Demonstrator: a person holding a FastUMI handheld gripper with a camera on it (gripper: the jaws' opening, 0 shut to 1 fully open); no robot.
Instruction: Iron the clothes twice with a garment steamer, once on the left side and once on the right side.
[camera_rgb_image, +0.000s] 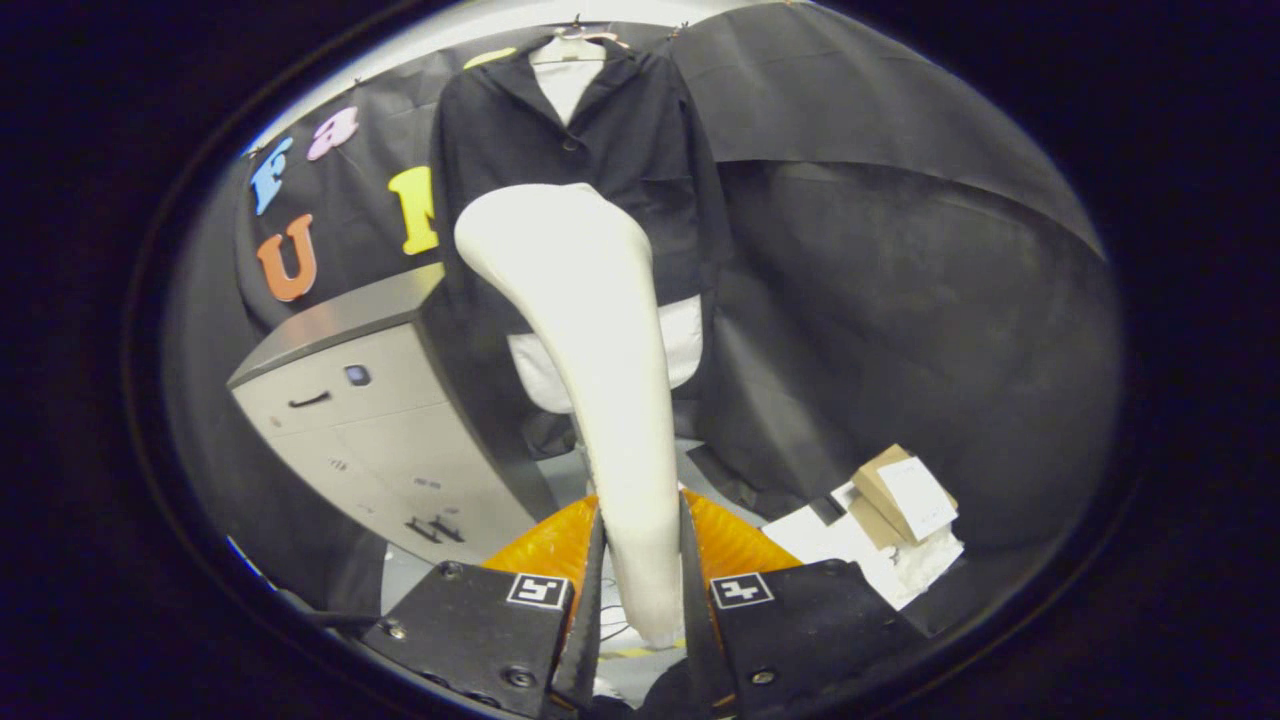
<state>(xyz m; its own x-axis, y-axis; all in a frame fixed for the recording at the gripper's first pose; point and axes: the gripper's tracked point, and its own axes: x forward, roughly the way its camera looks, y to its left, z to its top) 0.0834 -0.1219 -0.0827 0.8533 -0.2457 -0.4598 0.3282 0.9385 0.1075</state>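
A white garment steamer (585, 330) stands up between my fingers, its handle clamped by both of them and its wide head rising ahead. My gripper (640, 560) is shut on that handle. Beyond the steamer head hangs a black jacket (600, 150) on a hanger (570, 45), over a white inner garment (685, 345) that shows at the collar and below the hem. The steamer head covers the jacket's middle and lower left part, and I cannot tell if it touches the cloth.
A grey cabinet (370, 420) with drawers stands left of the jacket, close to it. On the floor at the right lie a cardboard box (900, 495) and white papers (850, 550). Black cloth walls close in behind and to the right.
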